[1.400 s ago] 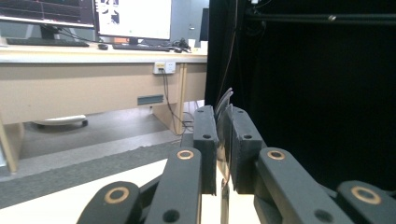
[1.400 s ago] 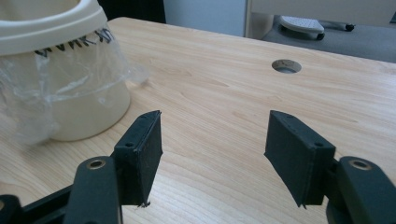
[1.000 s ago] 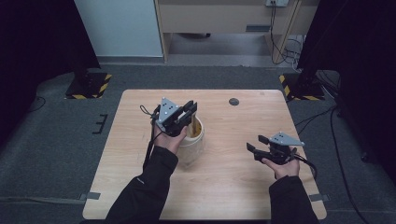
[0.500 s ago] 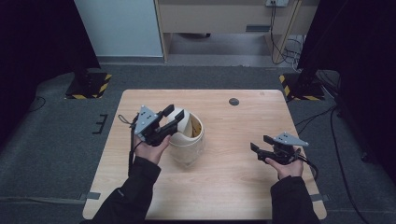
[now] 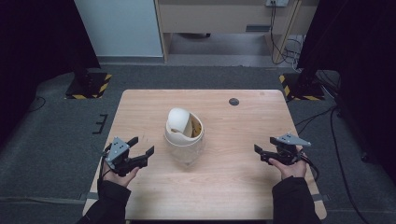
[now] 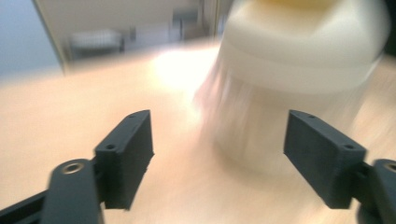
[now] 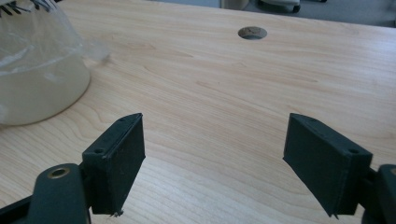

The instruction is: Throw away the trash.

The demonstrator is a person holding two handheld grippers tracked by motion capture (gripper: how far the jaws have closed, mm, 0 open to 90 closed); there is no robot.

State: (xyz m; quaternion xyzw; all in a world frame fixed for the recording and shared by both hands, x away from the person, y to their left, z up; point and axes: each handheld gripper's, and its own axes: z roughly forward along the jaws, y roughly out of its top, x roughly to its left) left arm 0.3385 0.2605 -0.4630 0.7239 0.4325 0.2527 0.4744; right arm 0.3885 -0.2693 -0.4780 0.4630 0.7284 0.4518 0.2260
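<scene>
A small white bin point(image 5: 184, 133) with a swing lid and a clear plastic liner stands in the middle of the wooden table point(image 5: 233, 186). Something yellowish shows inside its opening. My left gripper point(image 5: 143, 145) is near the table's front left, apart from the bin, open and empty. In the left gripper view the bin point(image 6: 299, 56) looms blurred ahead and to the right of the open left gripper point(image 6: 217, 154). My right gripper point(image 5: 263, 145) sits at the right side, open and empty. In the right gripper view the bin point(image 7: 37, 70) is at the far left of the right gripper point(image 7: 212, 158).
A round cable hole point(image 5: 234, 101) sits in the table near its far edge, also ahead in the right gripper view as the hole point(image 7: 252, 32). Grey carpet surrounds the table. Black stand bases with yellow stripes point(image 5: 88, 84) flank it at the back.
My left gripper has drawn back from the bin's lid, moving left and toward the table's front edge. The right gripper has shifted slightly.
</scene>
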